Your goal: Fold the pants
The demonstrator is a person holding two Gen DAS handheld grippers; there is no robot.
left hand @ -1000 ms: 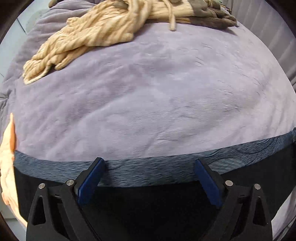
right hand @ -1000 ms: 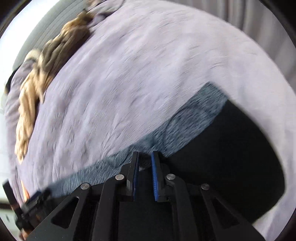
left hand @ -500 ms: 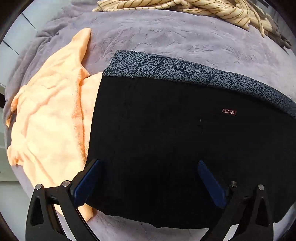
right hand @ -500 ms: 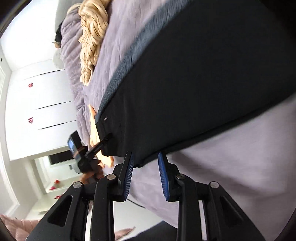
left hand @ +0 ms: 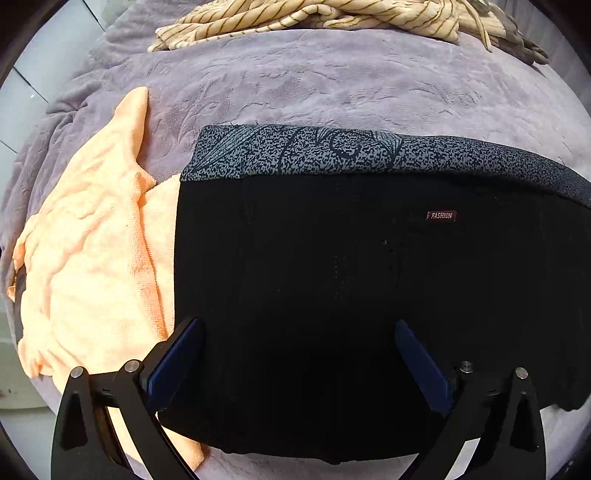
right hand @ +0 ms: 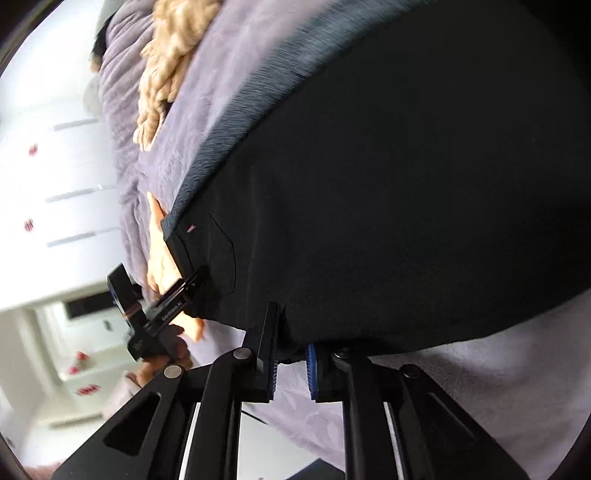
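**Pants lie flat ahead, both grippers at the near edge**

The black pants with a speckled grey patterned waistband (left hand: 369,266) lie spread on the lilac plush bed cover (left hand: 332,81), their left end overlapping a crumpled peach terry towel (left hand: 92,251). The waistband sits on the far side from me and the plain black hem edge is nearest. The long axis of the folded shape runs left to right across my view, so any further fold must travel along that line or away from me toward the waistband.

My left gripper (left hand: 299,350) hangs above the near left part of the pants, fingers spread wide and holding nothing. My right gripper (right hand: 290,360) sits at the near edge further right, its fingers only a narrow gap apart; a bit of black cloth lies at the gap, but I judge it is not pinched. Each hand is nearest its own corner.

A striped cream garment (left hand: 314,18) is heaped well apart, at the far side.
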